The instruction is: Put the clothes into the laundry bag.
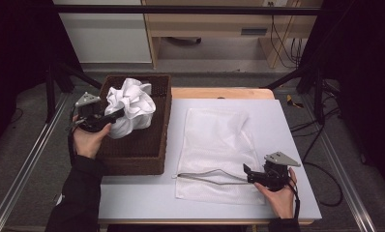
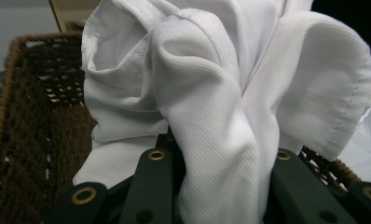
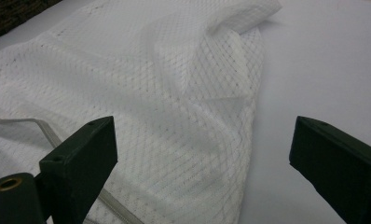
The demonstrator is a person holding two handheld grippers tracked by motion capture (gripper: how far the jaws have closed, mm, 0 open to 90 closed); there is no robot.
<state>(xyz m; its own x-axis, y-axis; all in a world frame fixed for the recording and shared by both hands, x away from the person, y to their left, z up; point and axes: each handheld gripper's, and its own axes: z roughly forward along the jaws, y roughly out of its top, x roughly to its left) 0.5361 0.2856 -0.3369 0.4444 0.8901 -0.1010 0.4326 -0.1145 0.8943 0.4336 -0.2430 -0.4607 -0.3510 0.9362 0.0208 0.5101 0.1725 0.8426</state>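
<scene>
Soft, light crumpled white cloth (image 2: 211,107) bunched in L gripper (image 1: 105,126) jaws over brown wicker basket (image 1: 147,154); R gripper (image 3: 200,154) jaws wide over white mesh bag (image 3: 165,93); regrip near hem.

My black left gripper (image 1: 108,120) pinches a white, finely ribbed cloth (image 1: 130,107) over the dark brown woven basket (image 1: 147,150). Right of the basket, a white diamond-mesh bag (image 1: 214,145) lies on the pale grey table (image 1: 297,145).

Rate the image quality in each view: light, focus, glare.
High view: dark surroundings, table evenly lit, cloth slightly overexposed. Left gripper view: cloth weave sharp, basket dim, left gripper shut on cloth. Right gripper view: mesh bag crisp, jaws soft, no glare.
</scene>
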